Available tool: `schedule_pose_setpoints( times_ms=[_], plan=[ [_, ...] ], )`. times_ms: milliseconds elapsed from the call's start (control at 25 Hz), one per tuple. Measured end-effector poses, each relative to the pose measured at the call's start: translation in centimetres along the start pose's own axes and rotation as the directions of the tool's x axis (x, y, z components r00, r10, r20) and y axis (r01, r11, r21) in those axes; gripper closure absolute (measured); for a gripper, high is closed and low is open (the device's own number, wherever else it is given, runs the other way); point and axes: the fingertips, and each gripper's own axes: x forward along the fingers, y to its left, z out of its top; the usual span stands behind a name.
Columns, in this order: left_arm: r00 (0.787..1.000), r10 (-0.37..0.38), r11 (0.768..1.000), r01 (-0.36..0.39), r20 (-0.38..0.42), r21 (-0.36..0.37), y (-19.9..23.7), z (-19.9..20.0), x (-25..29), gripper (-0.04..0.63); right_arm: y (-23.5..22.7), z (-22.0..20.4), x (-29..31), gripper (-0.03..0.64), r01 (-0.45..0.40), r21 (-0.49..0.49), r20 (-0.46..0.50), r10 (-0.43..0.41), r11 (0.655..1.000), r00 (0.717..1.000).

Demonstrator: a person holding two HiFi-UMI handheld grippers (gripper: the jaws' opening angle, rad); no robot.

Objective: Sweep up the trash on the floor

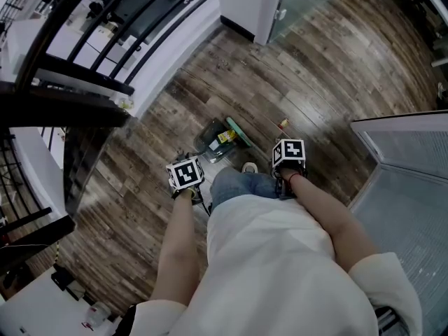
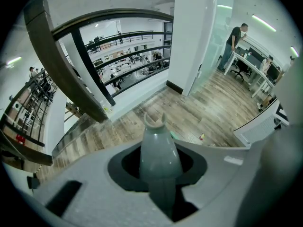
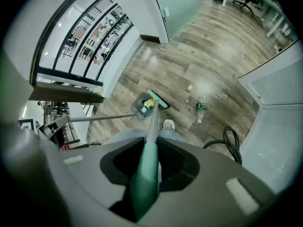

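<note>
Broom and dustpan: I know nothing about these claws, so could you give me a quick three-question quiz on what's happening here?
1. Pick one: the right claw is shut on A a mop, B the broom handle, C a rake.
2. True or false: the plastic bottle lies in the dustpan.
3. Fill the gap: the left claw grips the long handle of the ____.
Key: 1 B. 2 False: it lies on the wood floor, to the right of the broom head. 3 dustpan.
</note>
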Motion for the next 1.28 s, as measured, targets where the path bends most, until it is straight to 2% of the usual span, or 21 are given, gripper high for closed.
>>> schedule_pose_setpoints(
  times_ms=[360, 680, 920, 1280],
  plan=[
    [1.000, 0.010, 1.000, -0.010, -0.012, -0.001, 0.2, -0.2, -0.4, 0.500, 1.2, -0.9, 0.3, 0.520, -0.019, -0.046, -0.042, 0.017, 0.999, 0.999],
    [1.000, 0.008, 1.000, -0.008, -0.008, 0.002, 0.1, -0.7, -0.5, 0.499, 2.1, -1.6, 0.3, 0.520, -0.008, -0.135, -0.065, -0.001, 0.991, 0.998],
    [1.000, 0.009, 1.000, -0.009, -0.006, 0.000, -0.2, -0.9, -0.9, 0.494, 3.0, -2.9, 0.5, 0.520, -0.053, -0.198, -0.107, 0.032, 0.979, 0.994],
    [1.000, 0.014, 1.000, -0.014, -0.006, 0.018, -0.1, -1.3, -1.2, 0.494, 2.1, -3.4, -0.3, 0.520, -0.053, -0.182, -0.080, 0.039, 0.982, 0.996]
  ],
)
